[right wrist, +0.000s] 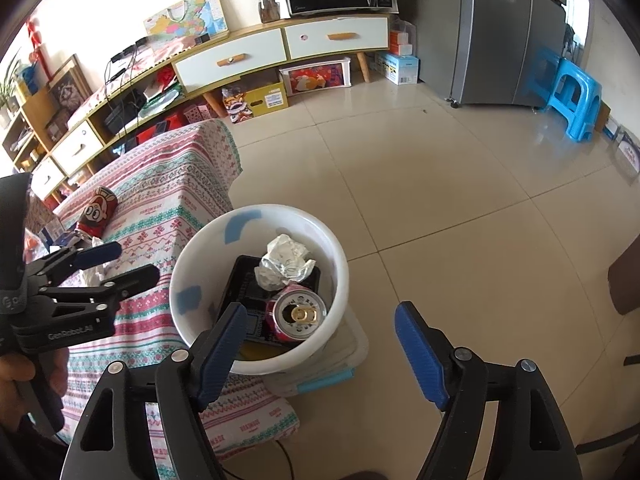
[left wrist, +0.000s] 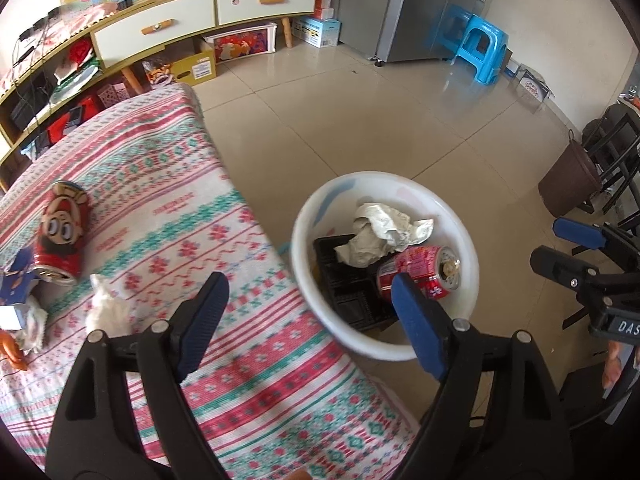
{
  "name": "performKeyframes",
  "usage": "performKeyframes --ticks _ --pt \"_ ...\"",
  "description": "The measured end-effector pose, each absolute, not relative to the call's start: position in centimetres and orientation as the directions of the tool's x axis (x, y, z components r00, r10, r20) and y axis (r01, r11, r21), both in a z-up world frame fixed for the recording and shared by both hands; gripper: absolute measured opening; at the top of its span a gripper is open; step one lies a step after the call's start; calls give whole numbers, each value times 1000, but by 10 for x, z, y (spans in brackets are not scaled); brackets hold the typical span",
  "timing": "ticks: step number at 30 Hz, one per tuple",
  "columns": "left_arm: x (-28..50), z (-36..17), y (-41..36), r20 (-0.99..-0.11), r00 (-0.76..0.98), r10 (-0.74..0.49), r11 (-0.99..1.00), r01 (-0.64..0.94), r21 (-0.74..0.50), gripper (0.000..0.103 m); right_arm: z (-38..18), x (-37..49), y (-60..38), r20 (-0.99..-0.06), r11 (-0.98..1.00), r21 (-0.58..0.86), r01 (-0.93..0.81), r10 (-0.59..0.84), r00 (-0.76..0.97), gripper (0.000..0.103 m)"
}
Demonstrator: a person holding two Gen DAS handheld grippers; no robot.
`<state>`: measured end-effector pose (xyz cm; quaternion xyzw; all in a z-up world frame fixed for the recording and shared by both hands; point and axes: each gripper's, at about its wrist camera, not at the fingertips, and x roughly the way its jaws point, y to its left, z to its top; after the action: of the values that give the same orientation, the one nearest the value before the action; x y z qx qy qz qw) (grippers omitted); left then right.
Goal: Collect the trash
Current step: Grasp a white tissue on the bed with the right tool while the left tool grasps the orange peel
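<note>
A white bucket (left wrist: 400,178) (right wrist: 256,212) stands beside the cloth-covered table (left wrist: 168,184). In it lie a crumpled paper (left wrist: 384,236) (right wrist: 284,264), a red can (left wrist: 424,276) (right wrist: 298,316) and a black tray (left wrist: 344,292). On the cloth a red can with a cartoon face (left wrist: 60,228) (right wrist: 98,216) lies on its side, with a white tissue (left wrist: 106,308) close by. My left gripper (left wrist: 310,284) (right wrist: 134,262) is open over the table edge and bucket rim, holding nothing. My right gripper (right wrist: 320,312) (left wrist: 548,242) is open above the bucket's near side, also empty.
Blue carton scraps (left wrist: 16,284) lie at the table's left edge. The bucket rests on a pale storage box (right wrist: 344,356). A blue stool (left wrist: 480,52), a grey fridge (left wrist: 420,8), a low TV cabinet (left wrist: 160,28) and a brown bin (left wrist: 568,184) ring the tiled floor.
</note>
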<state>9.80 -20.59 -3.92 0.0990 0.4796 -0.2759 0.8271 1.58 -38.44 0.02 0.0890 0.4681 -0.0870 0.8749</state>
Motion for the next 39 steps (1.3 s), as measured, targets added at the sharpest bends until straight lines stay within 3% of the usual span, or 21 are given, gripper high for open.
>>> performKeyframes --ticks 7,9,17,39 --pt "102 -31 -174 -842 425 -332 858 507 -82 86 1 30 -368 -834 976 56 212 -71 547 79" --pt "103 -31 -165 -850 427 -309 870 488 -72 94 0 35 -359 -834 979 39 199 -77 546 79" --pt "107 -28 -113 -856 443 -267 905 421 -65 99 0 56 -326 -837 988 2 157 -84 541 87" --pt "120 -45 33 -884 453 -110 974 227 -5 99 -17 118 -207 -865 1000 -12 -9 -6 501 87"
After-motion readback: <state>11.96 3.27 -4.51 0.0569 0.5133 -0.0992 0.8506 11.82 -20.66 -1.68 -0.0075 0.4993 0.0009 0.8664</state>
